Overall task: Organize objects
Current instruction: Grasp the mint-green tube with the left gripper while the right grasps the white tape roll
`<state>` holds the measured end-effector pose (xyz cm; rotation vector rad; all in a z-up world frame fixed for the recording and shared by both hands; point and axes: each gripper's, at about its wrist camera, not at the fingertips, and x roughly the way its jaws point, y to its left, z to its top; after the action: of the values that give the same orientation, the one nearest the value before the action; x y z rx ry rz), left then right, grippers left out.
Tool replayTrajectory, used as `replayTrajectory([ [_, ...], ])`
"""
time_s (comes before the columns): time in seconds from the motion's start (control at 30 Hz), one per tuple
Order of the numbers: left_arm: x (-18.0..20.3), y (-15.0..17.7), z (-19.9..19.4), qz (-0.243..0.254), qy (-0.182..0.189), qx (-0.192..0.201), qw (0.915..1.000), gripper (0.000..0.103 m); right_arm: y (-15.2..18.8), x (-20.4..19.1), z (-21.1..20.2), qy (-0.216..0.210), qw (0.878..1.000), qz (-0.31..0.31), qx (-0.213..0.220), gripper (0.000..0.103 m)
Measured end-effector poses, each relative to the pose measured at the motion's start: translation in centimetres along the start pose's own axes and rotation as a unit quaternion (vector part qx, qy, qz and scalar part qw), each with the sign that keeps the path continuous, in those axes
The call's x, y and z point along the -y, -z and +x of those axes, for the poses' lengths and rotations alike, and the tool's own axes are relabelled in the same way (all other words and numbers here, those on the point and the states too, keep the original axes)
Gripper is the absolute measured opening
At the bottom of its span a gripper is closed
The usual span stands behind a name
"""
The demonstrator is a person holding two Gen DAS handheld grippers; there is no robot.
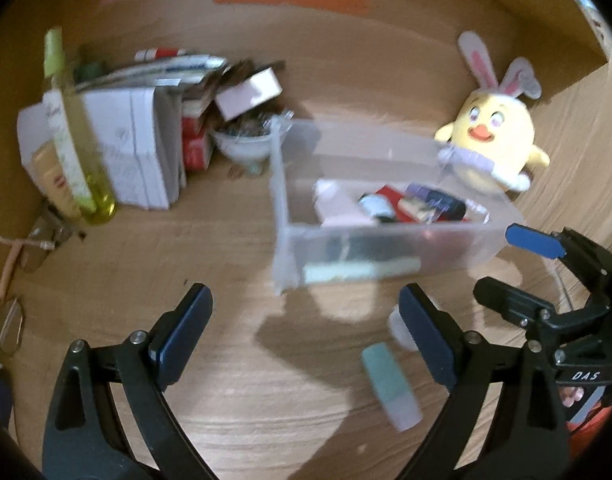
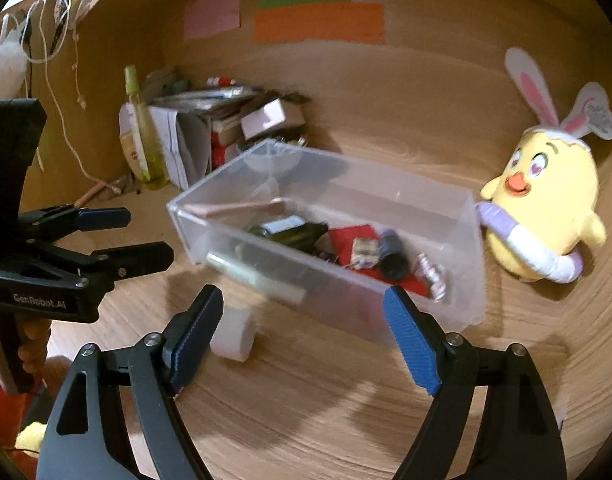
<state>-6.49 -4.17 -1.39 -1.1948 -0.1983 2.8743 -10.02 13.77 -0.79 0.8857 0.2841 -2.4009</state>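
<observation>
Clear plastic bin (image 2: pixel 426 208) sits mid-tabletop (image 2: pixel 326 400), holding small bottles and a red packet. Beside its right end leans a yellow chick toy (image 2: pixel 546 208) with bunny ears. A white roll (image 2: pixel 234 334) stands just before the bin, and a pale green tube (image 1: pixel 390 384) lies nearby. Left claw (image 1: pixel 306 344) and right claw (image 2: pixel 302 332) hover before the bin, both spread wide, pinching nothing.

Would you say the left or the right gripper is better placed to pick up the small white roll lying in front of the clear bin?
Probably the right gripper: the white roll lies just ahead of its open fingers, beside the clear bin. The left gripper sits nearer the teal tube.
</observation>
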Motion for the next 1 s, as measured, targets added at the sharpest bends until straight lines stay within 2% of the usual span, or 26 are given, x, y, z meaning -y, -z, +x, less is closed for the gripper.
replayTrajectory([
  [0.33,-1.9,2.4,0.5,-0.016,-0.016,-0.028,0.9994,0.095,1.2,-1.9,3.4,-0.046,0.997,0.0,-0.059,0.078],
  [0.37,-1.8,2.5,0.6,-0.014,-0.016,-0.03,0.9993,0.095,1.3,-2.2,3.7,-0.046,0.997,-0.004,-0.064,0.076],
  [0.43,-1.6,2.8,0.6,-0.01,-0.013,-0.036,0.9992,0.095,1.4,-2.6,4.2,-0.047,0.996,-0.009,-0.072,0.061],
  [0.57,-0.6,3.3,0.7,0.005,-0.006,-0.048,0.9988,0.095,1.7,-2.9,5.4,-0.059,0.994,-0.008,-0.091,0.048],
  [0.63,0.1,3.6,0.6,0.017,-0.006,-0.045,0.9988,0.095,1.9,-3.1,5.9,-0.063,0.993,-0.007,-0.1,0.035],
  [0.73,1.0,3.9,0.8,0.027,0.0,-0.047,0.9985,0.095,2.1,-3.1,6.2,-0.072,0.992,-0.009,-0.107,0.022],
  [1.0,3.3,4.4,1.6,0.042,0.022,-0.066,0.9967,0.095,2.7,-1.5,3.6,-0.033,0.997,-0.004,-0.076,0.022],
])
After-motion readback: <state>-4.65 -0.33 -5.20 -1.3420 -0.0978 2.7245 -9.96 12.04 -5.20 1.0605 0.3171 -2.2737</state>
